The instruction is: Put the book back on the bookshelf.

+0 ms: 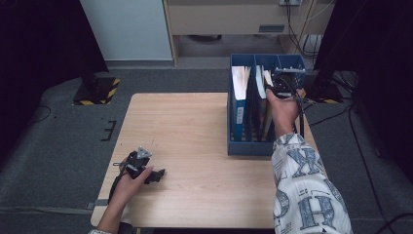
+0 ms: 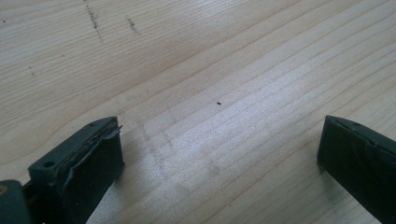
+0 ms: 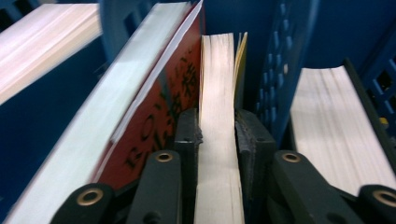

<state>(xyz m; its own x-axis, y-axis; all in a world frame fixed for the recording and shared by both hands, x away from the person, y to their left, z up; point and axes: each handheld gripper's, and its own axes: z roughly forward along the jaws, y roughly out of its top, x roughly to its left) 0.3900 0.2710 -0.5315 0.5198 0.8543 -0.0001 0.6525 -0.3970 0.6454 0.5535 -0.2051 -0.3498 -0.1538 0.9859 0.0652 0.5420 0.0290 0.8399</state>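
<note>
Currently right gripper is clamping a thin book by its page edge, jaws pressing on both sides of it; the book is standing upright in the middle compartment of the blue file rack, which is sitting on the right side of the worktop. Just beside the gripped book, a red-covered book is leaning against it, tilted. More books are showing on either side behind the blue dividers: a pale page block in the next compartment and another one in the compartment the other way. From the high view the right hand is reaching into the rack from above, patterned sleeve trailing down to the worktop's near edge. Left gripper is resting low over bare wood near the front-left corner of the worktop, jaws spread wide with nothing between them, well apart from the rack
</note>
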